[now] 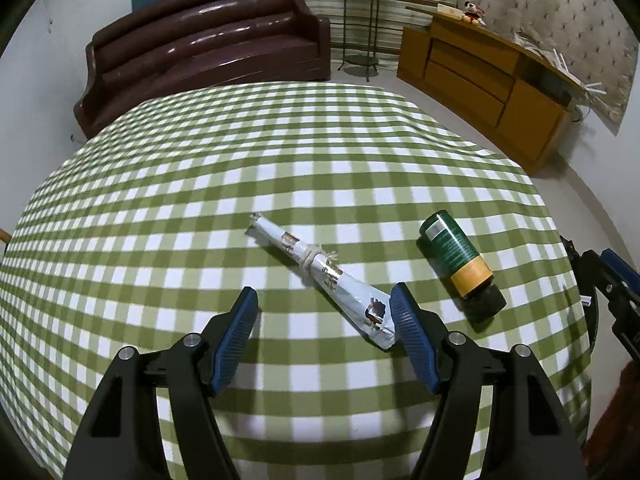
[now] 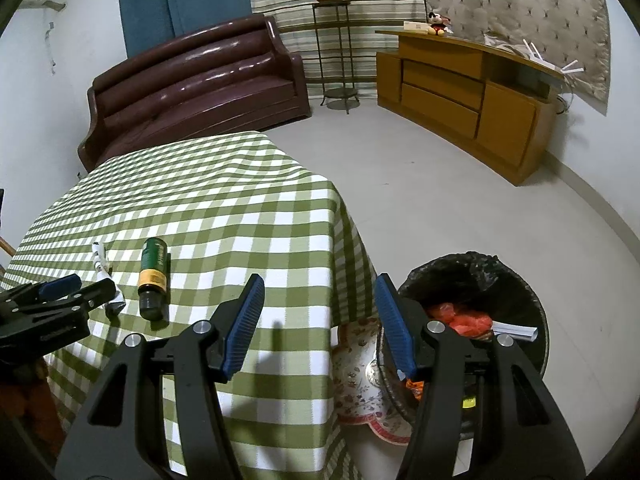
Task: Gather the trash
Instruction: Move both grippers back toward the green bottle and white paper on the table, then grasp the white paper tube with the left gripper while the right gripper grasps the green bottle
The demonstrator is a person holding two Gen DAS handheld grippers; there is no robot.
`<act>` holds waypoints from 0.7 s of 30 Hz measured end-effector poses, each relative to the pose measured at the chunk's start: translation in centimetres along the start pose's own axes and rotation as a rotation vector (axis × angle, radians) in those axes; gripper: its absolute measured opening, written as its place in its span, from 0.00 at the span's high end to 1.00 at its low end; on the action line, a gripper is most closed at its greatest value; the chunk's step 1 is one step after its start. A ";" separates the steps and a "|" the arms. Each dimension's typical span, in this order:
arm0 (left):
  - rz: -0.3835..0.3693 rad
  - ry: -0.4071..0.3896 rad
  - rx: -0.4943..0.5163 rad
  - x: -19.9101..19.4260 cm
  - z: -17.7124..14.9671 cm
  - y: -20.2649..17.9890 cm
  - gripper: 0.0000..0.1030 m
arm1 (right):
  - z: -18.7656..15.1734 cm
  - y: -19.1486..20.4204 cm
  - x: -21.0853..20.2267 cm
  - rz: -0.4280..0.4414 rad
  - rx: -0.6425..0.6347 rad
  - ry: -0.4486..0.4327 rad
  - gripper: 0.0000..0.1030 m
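We see a tied paper roll (image 1: 320, 270) lying on the table (image 1: 240, 168) near its right edge, a bottle (image 1: 460, 260) on its side just right of it, and the trash bin (image 2: 532, 308) on the floor beyond that edge.

On bench (image 1: 280, 160): one rolled paper wrapper (image 1: 320, 274), one green bottle (image 1: 460, 262). On floor: one trash bin (image 2: 536, 304) holding one orange bag (image 2: 468, 320), one white paper (image 2: 516, 330). Two grippers.
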State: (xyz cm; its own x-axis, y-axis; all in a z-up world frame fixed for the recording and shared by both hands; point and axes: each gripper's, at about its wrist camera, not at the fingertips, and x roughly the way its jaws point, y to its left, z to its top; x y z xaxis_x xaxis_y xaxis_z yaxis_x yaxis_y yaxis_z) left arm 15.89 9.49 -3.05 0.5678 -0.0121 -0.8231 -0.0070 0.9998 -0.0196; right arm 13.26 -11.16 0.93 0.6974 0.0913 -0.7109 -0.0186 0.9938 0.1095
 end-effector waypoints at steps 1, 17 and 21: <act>-0.004 0.002 -0.008 -0.1 -0.1 0.3 0.35 | 0.0 0.1 0.0 0.001 -0.001 0.001 0.46; -0.043 -0.006 -0.042 -0.1 -0.5 2.0 0.70 | 0.0 2.4 -0.3 0.012 -0.036 0.002 0.46; -0.071 -0.006 -0.032 -0.4 -1.2 3.2 0.75 | 0.0 3.6 -0.4 0.023 -0.049 0.003 0.46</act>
State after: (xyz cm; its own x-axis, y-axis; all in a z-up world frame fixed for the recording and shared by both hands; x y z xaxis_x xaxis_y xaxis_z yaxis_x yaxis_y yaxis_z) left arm 14.67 12.71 -3.42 0.5728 -0.0826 -0.8155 0.0069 0.9954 -0.0960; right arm 12.91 -7.62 1.59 0.6941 0.1141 -0.7107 -0.0695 0.9934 0.0916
